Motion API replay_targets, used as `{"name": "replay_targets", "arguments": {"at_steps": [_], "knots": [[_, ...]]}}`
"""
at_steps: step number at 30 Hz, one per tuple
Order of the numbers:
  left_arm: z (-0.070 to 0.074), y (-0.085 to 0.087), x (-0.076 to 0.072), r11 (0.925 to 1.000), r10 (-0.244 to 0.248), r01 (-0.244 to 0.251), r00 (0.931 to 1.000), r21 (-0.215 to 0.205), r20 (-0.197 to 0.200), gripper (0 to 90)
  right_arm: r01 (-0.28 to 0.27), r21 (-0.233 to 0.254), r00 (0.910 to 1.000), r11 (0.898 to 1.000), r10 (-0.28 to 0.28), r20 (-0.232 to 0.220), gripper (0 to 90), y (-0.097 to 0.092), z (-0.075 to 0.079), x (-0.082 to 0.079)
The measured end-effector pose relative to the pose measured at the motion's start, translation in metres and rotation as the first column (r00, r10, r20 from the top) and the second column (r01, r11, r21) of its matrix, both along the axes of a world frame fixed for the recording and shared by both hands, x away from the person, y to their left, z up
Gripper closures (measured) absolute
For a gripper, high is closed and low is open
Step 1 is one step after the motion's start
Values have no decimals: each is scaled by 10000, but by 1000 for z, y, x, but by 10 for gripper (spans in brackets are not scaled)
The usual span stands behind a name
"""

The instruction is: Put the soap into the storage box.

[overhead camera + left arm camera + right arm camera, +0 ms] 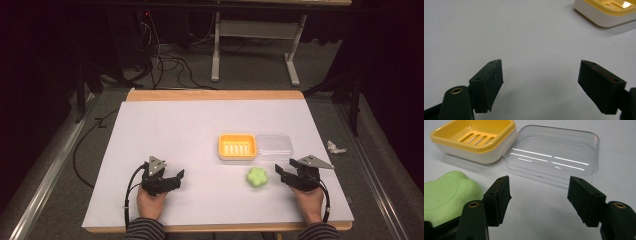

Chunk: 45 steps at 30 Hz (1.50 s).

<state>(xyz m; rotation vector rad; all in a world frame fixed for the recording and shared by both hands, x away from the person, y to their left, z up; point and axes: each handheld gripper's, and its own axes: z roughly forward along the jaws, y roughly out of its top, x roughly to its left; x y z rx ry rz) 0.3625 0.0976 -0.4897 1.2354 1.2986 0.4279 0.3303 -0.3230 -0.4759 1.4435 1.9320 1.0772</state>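
Jaws of both the right gripper (539, 195) and left gripper (540, 82) stood apart, empty; the green soap (257, 177), at the right gripper's nine o'clock, likely awaited grasping for the yellow dish (237, 146).

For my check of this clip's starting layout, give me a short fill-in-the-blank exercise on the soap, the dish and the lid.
1. The flower-shaped soap is ___ in colour.
2. In the high view, the clear lid lies directly to the ___ of the yellow soap dish.
3. The soap rests on the ___, outside the dish.

Missing words: green; right; table
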Motion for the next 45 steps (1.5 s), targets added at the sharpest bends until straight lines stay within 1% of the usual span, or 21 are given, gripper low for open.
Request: {"name": "replay_targets", "arguments": {"at_steps": [1,2,5,6,7,8,10,13,14,16,20,22,27,28,29,35,36,39,43,45], "knots": [[0,0,0,10000,0,0,10000,0,0,205,0,0,10000,10000,0,0,351,0,0,0],[0,0,0,10000,-10,10,10000,1,7,205,-80,27,9999,10000,81,-138,343,1,0,-2],[0,0,0,10000,-14,14,10000,3,3,205,-188,31,9995,9998,188,-235,343,2,1,-3],[0,0,0,10000,-10,10,10000,3,-6,205,-211,147,9992,9997,216,-349,343,2,2,-5],[0,0,0,10000,-10,10,10000,3,-6,205,-211,147,9992,9997,216,-349,343,2,2,-5],[0,0,1,10000,-11,11,10000,13,-63,205,-212,238,9986,9995,224,-489,340,3,3,-7],[0,0,1,10000,-17,17,10000,-5,-81,204,-234,246,9984,9994,246,-502,339,3,3,-7],[0,0,0,10000,-28,28,10000,-2,-69,203,-303,171,9970,9994,315,-701,336,4,6,-9],[0,0,0,10000,-44,44,10000,-15,-77,203,-303,171,9970,9994,315,-701,336,4,6,-9],[0,0,0,10000,-55,55,10000,7,-78,203,-297,274,9965,9992,317,-771,329,7,7,-11],[0,1,0,10000,-40,40,10000,22,-63,203,-397,306,9970,9987,416,-646,321,8,8,-13],[0,0,0,10000,-20,19,10000,-36,-46,203,-417,414,9974,9983,440,-563,317,10,9,-15],[0,1,0,10000,-38,38,10000,28,-35,203,-488,452,9972,9978,512,-546,316,11,11,-17],[0,0,0,10000,-35,35,10000,19,-24,203,-621,399,9956,9973,647,-678,330,11,13,-19],[0,0,0,10000,-36,36,10000,24,-20,203,-646,379,9953,9972,671,-697,330,12,14,-20],[0,0,0,10000,-37,37,10000,16,-20,203,-847,268,9940,9960,863,-676,330,16,17,-25],[0,0,0,10000,-41,41,10000,11,-20,203,-937,164,9931,9955,947,-692,329,18,18,-26],[0,0,0,10000,-31,31,10000,8,-10,203,-980,139,9927,9951,988,-697,328,20,19,-28],[0,0,0,10000,-29,29,10000,7,-14,203,-1130,128,9917,9935,1136,-599,325,24,23,-32],[0,0,0,10000,-22,22,10000,1,-12,203,-1240,28,9904,9923,1239,-605,323,25,24,-32]]}}
